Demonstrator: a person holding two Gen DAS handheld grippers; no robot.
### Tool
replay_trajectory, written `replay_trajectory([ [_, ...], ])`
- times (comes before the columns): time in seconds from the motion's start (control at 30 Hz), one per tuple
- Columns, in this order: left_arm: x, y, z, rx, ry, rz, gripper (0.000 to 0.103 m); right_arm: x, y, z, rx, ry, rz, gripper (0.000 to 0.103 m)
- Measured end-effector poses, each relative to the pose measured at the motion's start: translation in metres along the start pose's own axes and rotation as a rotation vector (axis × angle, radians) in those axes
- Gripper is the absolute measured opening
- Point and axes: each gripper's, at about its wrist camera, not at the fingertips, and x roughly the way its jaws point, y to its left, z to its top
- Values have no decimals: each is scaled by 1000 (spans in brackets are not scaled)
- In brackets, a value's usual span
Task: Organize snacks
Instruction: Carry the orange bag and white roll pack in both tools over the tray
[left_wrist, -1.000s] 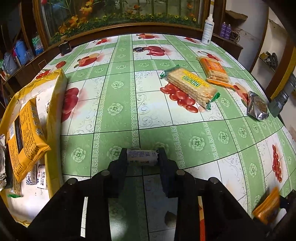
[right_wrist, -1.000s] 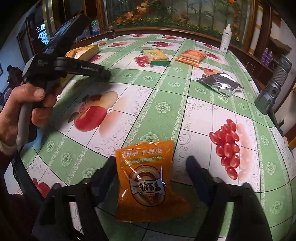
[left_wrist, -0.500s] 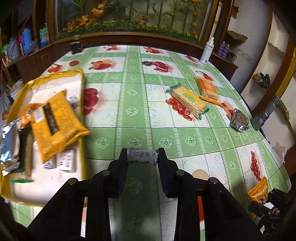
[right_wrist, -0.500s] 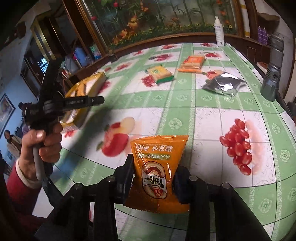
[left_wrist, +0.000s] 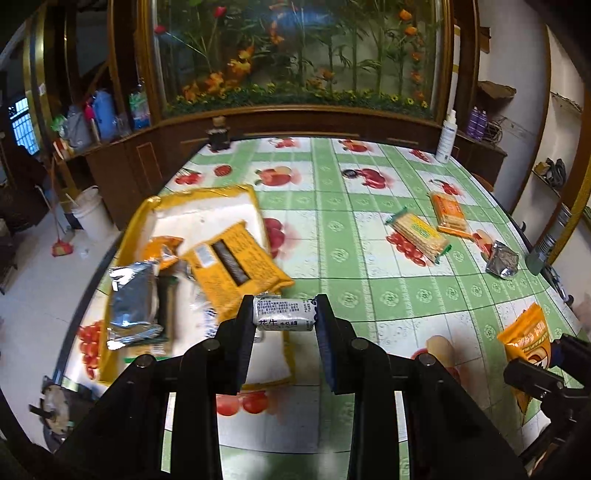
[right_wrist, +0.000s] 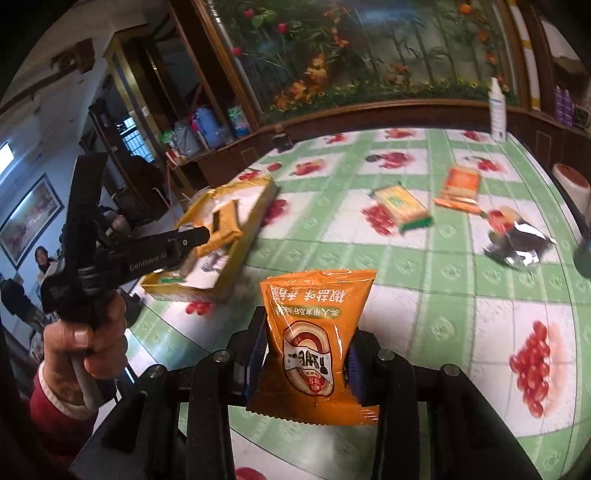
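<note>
My left gripper (left_wrist: 284, 322) is shut on a small white wrapped candy bar (left_wrist: 281, 313), held crosswise above the near right corner of the yellow tray (left_wrist: 255, 201). The tray holds a large yellow packet (left_wrist: 236, 262), a silver packet (left_wrist: 133, 299) and several small snacks. My right gripper (right_wrist: 306, 341) is shut on an orange snack packet (right_wrist: 316, 314), lifted off the green fruit-print tablecloth. In the right wrist view a hand holds the left gripper (right_wrist: 194, 235) over the tray (right_wrist: 255, 221). The orange packet (left_wrist: 528, 341) also shows at the left wrist view's right edge.
On the cloth at the far right lie a green-edged cracker pack (left_wrist: 417, 232), an orange cracker pack (left_wrist: 448, 214) and a crumpled silver pouch (left_wrist: 502, 260). A white bottle (left_wrist: 446, 136) stands at the table's back edge. A grey cylinder (left_wrist: 546, 243) stands at the right edge.
The right gripper closed on the orange packet and lifted it off the table. The left gripper rose and swung left with the candy bar, bringing the tray under it.
</note>
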Motion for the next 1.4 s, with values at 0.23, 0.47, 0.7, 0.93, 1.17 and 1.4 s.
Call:
replay_trajectory([
  [0.23,-11,27,2,-37,-30,65,29,11,38,26,-65,-29,57,38],
  [0.47,-17,53,0,-81,-44,116,29,22,67,44,-106,-66,95,38],
  [0.7,-19,69,0,-103,-58,154,29,37,80,55,-110,-63,128,38],
  [0.93,-15,82,0,-124,-53,172,29,51,94,64,-123,-56,149,38],
  [1.17,-10,90,2,-135,-44,189,29,68,104,73,-133,-40,174,38],
  [1.4,-3,96,6,-138,-35,210,29,86,106,82,-127,-23,199,38],
])
